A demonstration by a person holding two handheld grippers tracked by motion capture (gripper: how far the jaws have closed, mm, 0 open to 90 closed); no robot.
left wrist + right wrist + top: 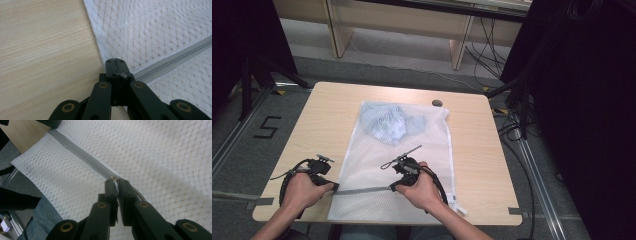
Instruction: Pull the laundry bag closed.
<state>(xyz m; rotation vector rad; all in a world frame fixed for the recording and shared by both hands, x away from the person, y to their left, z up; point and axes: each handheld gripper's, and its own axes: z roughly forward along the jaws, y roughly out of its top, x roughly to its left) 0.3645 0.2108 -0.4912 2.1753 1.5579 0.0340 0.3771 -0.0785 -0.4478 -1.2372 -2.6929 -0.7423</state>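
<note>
Pinching grey zipper (362, 190) (woven) on white mesh bag (412, 150).

Light wooden table (312, 125), rounded corners, standing on grey floor. Lying flat on it: white mesh laundry bag (422, 150), reaching from between left gripper (333, 187) and right gripper (393, 187) away toward the far edge. Beyond the bag's far corner, a small dark disc (437, 103).

The high view looks forward and down from above the person's side, taking in the whole table (322, 115). Each gripper view rides low and very close – looking along its own black jaws at the white mesh bag (160, 27) – and all three share the bag's grey zipper (82, 157).
</note>
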